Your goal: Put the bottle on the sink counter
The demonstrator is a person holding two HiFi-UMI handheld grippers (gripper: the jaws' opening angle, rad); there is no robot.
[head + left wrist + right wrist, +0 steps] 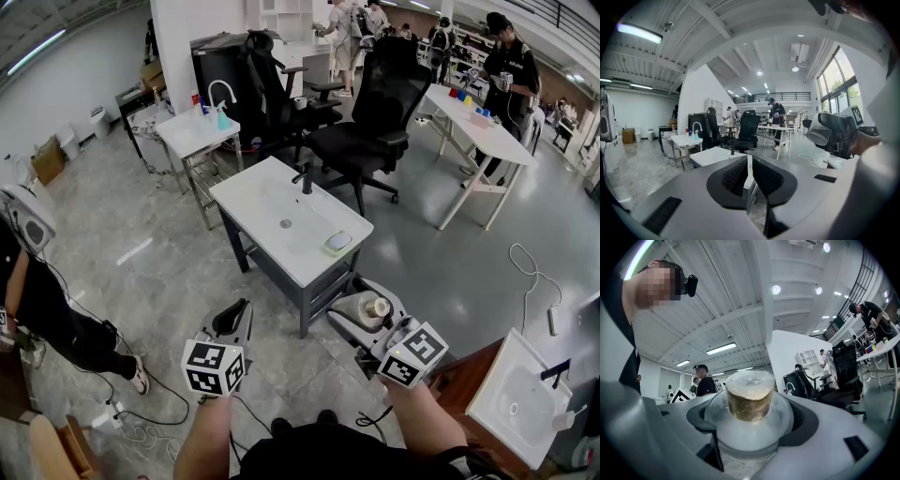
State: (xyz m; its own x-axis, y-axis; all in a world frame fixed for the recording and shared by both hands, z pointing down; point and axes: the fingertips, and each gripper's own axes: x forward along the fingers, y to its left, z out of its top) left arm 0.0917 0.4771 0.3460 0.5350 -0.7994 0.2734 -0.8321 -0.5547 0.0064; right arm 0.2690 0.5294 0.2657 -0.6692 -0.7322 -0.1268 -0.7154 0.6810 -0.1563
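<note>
The right gripper (366, 311) is clamping the frosted bottle (749, 401) in wide-set jaws, holding it near the sink counter (239, 199) for placement, while the left gripper (749, 180) is hanging closed and empty.

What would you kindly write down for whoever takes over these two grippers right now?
Left gripper: jaws together, empty.
Right gripper: clamped on the frosted clear bottle with a tan cap, held in the air.
White sink counter on a dark frame: ahead of both grippers, bottle not on it.
Done: bottle is in the grip.
Left: carry it over, set it on the counter, let go.
</note>
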